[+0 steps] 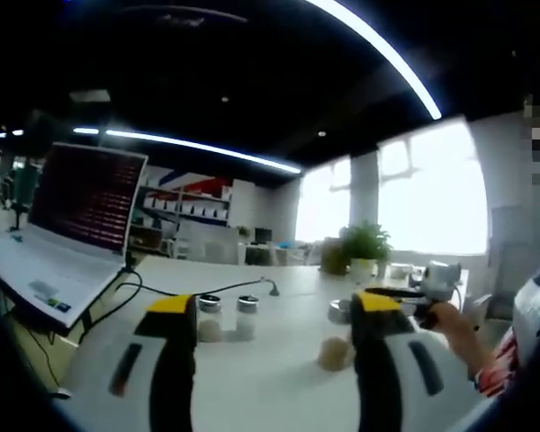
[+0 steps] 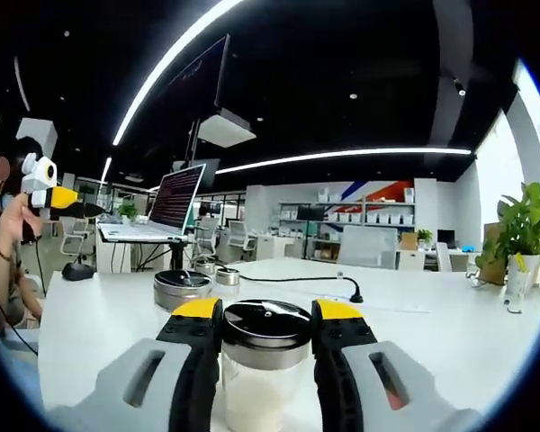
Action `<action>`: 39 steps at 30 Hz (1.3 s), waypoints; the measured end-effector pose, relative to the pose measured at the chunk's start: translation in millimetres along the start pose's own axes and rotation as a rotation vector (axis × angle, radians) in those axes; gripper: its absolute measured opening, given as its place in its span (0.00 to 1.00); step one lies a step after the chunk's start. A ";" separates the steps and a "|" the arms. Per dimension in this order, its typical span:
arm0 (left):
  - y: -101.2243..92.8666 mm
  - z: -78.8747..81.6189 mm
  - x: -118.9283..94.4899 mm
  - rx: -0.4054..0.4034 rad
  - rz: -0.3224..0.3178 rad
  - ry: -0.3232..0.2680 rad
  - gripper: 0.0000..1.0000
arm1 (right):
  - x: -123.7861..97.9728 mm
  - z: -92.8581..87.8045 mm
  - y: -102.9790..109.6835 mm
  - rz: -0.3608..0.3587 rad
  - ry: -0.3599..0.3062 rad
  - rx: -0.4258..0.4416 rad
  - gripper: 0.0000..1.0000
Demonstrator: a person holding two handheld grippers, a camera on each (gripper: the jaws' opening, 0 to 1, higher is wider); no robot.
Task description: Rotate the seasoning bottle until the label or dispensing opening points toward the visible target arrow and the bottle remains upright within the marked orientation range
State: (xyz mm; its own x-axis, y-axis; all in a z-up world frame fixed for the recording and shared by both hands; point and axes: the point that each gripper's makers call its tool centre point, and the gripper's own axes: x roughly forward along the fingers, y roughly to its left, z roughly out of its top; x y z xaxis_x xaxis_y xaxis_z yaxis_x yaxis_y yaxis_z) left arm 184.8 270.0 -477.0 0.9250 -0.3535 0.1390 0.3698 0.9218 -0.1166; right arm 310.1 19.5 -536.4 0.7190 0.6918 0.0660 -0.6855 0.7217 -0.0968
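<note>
In the right gripper view, a seasoning bottle [image 2: 264, 337] with a shiny dark lid and white contents stands upright on the white table [image 2: 432, 333]. My right gripper [image 2: 266, 313] is shut on it, with a yellow-tipped jaw pressed to each side just under the lid. My left gripper [image 1: 274, 306] is open above the table with nothing between its jaws. Past its right jaw a hand holds the right gripper [image 1: 412, 299]. A pale bottle [image 1: 336, 353] stands just left of that jaw. At the left of the right gripper view, a hand holds the left gripper [image 2: 65, 200] raised.
Two small shakers [image 1: 227, 317] stand mid-table, and a round metal tin [image 2: 181, 290] sits beside a small jar [image 2: 227, 275]. An open laptop [image 1: 72, 225] sits on a stand. A black cable [image 2: 346, 292] crosses the table. A potted plant [image 2: 522, 234] stands at the far edge.
</note>
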 end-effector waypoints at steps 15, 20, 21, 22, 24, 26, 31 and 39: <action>0.7 0.5 -0.9 -0.001 0.003 -0.001 0.73 | 1.3 -0.7 3.4 0.127 -0.003 -0.009 0.39; 1.0 0.1 -1.3 0.001 0.003 0.001 0.73 | 2.0 -1.7 4.4 0.179 0.016 -0.006 0.39; 1.0 -0.1 -1.3 0.001 0.004 0.001 0.73 | 2.1 -1.9 4.7 0.199 0.022 -0.003 0.39; 1.2 -0.2 -1.4 0.002 0.004 0.002 0.73 | 2.3 -2.1 4.6 0.208 0.027 -0.001 0.39; 1.9 -0.5 -1.4 0.001 0.006 0.003 0.73 | 2.9 -2.5 5.2 0.226 0.039 -0.007 0.39; 2.2 -0.7 -1.0 0.000 0.007 0.004 0.73 | 3.5 -2.9 5.6 0.241 0.047 -0.009 0.39; -0.5 -1.0 -0.1 0.001 -0.001 0.006 0.73 | 3.1 -3.9 6.8 0.277 0.057 -0.004 0.39; 1.3 -0.5 -1.2 -0.001 0.003 0.005 0.73 | 2.6 -5.2 9.0 0.356 0.096 -0.005 0.39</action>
State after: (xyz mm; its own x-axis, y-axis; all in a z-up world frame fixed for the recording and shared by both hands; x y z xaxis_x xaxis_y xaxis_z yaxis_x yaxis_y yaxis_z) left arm 184.3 271.6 -477.9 0.9264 -0.3520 0.1336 0.3676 0.9225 -0.1182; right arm 306.4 27.8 -542.2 0.4431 0.8940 -0.0666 -0.8943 0.4357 -0.1021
